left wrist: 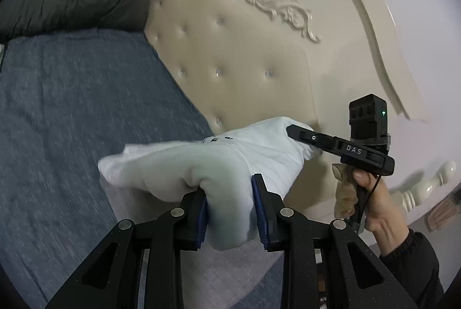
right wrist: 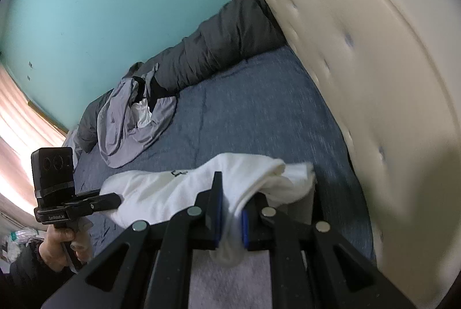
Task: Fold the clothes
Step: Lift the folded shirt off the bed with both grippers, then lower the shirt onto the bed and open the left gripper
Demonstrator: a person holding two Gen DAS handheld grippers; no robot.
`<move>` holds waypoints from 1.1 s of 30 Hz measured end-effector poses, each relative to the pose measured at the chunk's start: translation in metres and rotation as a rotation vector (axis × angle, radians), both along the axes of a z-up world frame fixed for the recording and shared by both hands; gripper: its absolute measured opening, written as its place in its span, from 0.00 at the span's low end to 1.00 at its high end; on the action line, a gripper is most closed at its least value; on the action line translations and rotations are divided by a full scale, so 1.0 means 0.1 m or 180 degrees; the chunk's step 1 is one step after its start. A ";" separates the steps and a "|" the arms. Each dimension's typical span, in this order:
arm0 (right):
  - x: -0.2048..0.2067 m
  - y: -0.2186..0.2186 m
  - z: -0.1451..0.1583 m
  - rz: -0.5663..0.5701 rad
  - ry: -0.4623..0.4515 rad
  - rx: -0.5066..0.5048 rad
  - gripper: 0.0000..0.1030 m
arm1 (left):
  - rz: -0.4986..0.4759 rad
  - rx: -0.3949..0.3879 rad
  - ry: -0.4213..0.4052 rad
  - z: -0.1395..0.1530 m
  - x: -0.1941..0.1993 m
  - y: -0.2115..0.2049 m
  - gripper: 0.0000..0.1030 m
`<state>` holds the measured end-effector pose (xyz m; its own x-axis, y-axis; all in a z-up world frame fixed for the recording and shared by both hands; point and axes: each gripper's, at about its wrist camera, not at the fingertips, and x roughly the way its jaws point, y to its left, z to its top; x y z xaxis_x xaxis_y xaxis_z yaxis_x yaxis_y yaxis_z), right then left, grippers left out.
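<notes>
1. The left gripper (left wrist: 230, 208) was clamped on a fold of the one white garment (left wrist: 230, 153). The right gripper (right wrist: 232, 211) pinched its other end, by my reading so two hands could carry it level.
2. The garment hung bunched between both grippers, just above a pale cloth (right wrist: 253, 277) on the blue bed (right wrist: 245, 107).
3. Beyond the garment lay one crumpled grey garment (right wrist: 129, 118), perhaps awaiting folding.
4. Farthest from the white garment, one dark duvet (right wrist: 224, 46) sat against the headboard (left wrist: 236, 49).
</notes>
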<state>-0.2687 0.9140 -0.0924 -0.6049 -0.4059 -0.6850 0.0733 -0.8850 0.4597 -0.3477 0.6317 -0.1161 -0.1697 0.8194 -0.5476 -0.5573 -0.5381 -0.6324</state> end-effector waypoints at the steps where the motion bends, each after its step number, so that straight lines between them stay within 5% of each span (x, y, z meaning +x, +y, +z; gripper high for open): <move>1: 0.04 0.01 -0.01 0.0015 0.0008 -0.0021 0.09 | -0.0005 -0.0008 -0.0008 -0.02 0.04 0.00 0.29; 9: 0.34 -0.02 -0.03 0.0060 -0.0138 -0.0047 0.09 | -0.0009 -0.0084 -0.0107 -0.14 0.37 -0.07 0.29; 27: 1.14 0.06 -0.93 -0.0017 -0.0752 -0.0397 0.09 | -0.0012 -0.0215 -0.0689 -1.05 1.09 -0.26 0.29; 33: 1.27 0.20 -1.17 -0.0192 -0.0861 -0.0550 0.09 | 0.0069 -0.0076 -0.0942 -1.30 1.15 -0.38 0.29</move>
<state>-0.1413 0.9337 -0.2089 -0.4369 -0.4992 -0.7482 -0.1222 -0.7912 0.5993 -0.2325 0.5939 -0.2460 -0.0171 0.8036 -0.5949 -0.3387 -0.5645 -0.7528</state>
